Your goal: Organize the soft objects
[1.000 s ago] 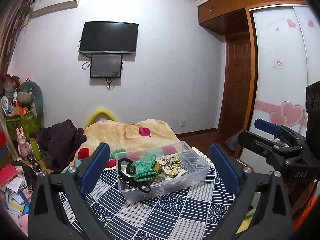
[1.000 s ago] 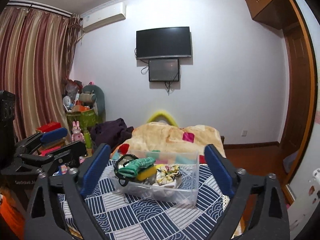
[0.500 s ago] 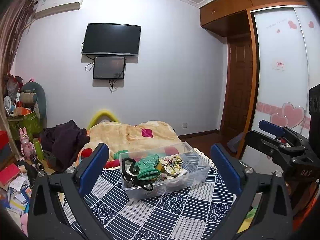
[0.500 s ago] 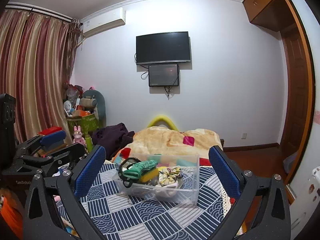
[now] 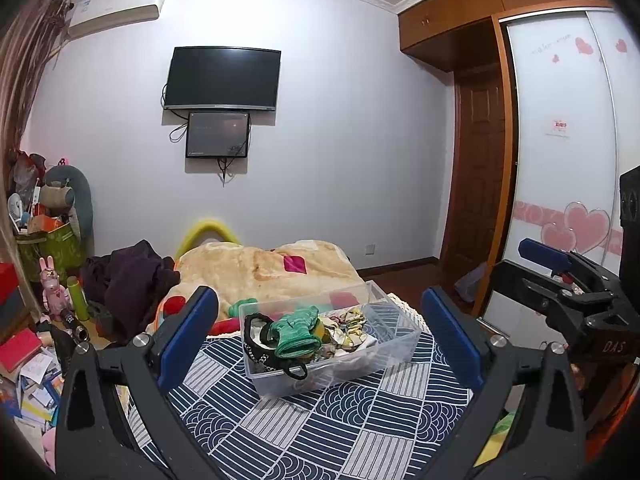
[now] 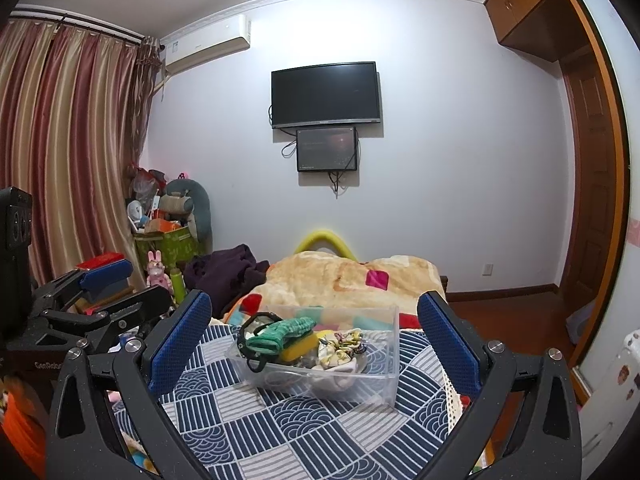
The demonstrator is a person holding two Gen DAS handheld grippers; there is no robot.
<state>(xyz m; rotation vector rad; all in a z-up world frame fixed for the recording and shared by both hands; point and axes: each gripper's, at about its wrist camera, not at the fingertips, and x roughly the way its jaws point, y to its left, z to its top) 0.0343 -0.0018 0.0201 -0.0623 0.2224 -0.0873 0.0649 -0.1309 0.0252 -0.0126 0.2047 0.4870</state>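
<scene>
Sitting on a tabletop (image 5: pixel 320 432) covered in a blue and white patterned cloth: a clear plastic box (image 5: pixel 384 354) with soft things piled inside. Lying on top of the pile, a green knitted glove (image 5: pixel 298 332), resting partly over a black strap (image 5: pixel 260 354) that is hanging by the box's near wall. Tucked just beside the glove, something yellow (image 6: pixel 298 346), and next to that, some flowery scrunchies (image 6: pixel 344 346). Hovering in front of the box without touching it, the left tool (image 5: pixel 320 322), blue pads spread wide apart and gripping nothing. Doing the same from the other side, the right tool (image 6: pixel 314 322), pads also spread wide with nothing between them. Showing at the right edge of the left view, the right tool again (image 5: pixel 560 276), and at the left edge of the right view, the left tool (image 6: pixel 104 292). Lying behind the tabletop, a bed with a tan blanket (image 5: pixel 260 268) and a dark purple heap of clothes (image 5: pixel 132 280) beside it. Hanging on the white wall, a black TV (image 5: pixel 222 78) with a smaller screen (image 5: pixel 218 134) just under it. Standing off to the left, a pink bunny toy (image 6: pixel 156 270) near a green bin (image 6: pixel 164 246) stuffed with odds and ends, with striped curtains (image 6: pixel 68 152) hanging behind.
</scene>
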